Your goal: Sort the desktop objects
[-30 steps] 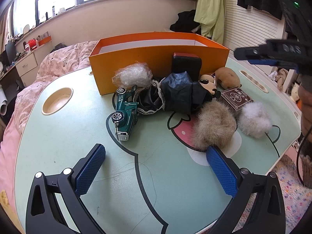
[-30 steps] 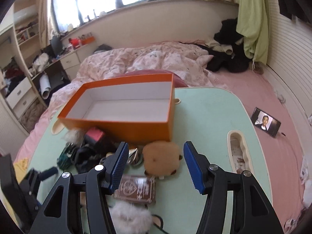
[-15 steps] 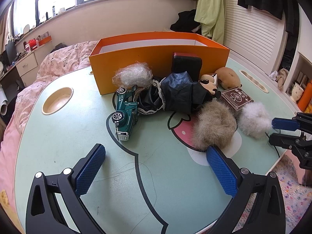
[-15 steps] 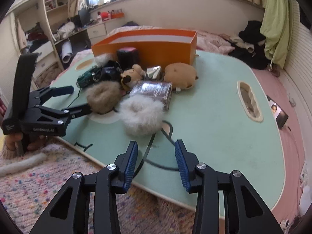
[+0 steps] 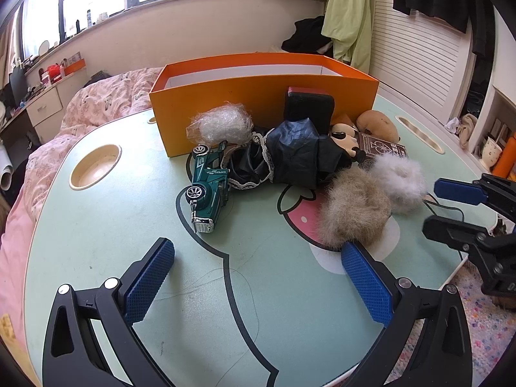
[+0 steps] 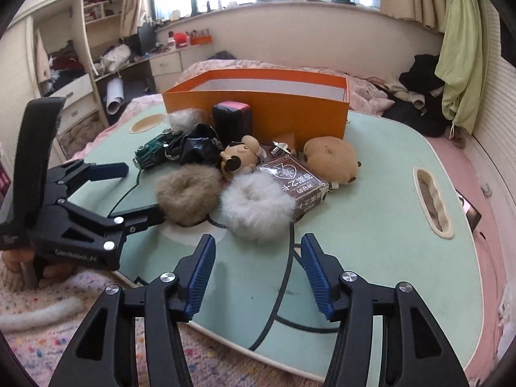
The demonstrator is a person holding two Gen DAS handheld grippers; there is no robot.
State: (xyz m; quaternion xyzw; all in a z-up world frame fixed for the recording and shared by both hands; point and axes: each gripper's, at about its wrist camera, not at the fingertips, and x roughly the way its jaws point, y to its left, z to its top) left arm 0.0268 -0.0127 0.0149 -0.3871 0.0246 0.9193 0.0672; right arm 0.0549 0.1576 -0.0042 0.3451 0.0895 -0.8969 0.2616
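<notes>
An orange box (image 5: 264,96) stands at the back of the pale green table (image 5: 96,242). In front of it lie a green toy car (image 5: 209,180), a black lace-edged cloth (image 5: 290,158), a black case (image 5: 308,106), a mouse plush (image 6: 240,156), a brown plush (image 6: 332,158), a card box (image 6: 296,183), a tan fluffy ring (image 6: 187,190) and a white fluffy ring (image 6: 254,206). My left gripper (image 5: 258,279) hovers open over bare table, short of the car. Near the table's front edge, just short of the white ring, my right gripper (image 6: 258,274) is opening its jaws with nothing between them.
A clear plastic wad (image 5: 222,124) leans on the box. The table has a round cup hole (image 5: 95,166) and a long slot (image 6: 432,200). A pink bed lies behind, a speckled rug (image 6: 64,338) below the front edge. A hand (image 6: 19,261) holds the left gripper.
My right gripper dropped from above the orange box to the table's front edge near the white ring; its jaws narrowed, then widened again. The left gripper stayed still.
</notes>
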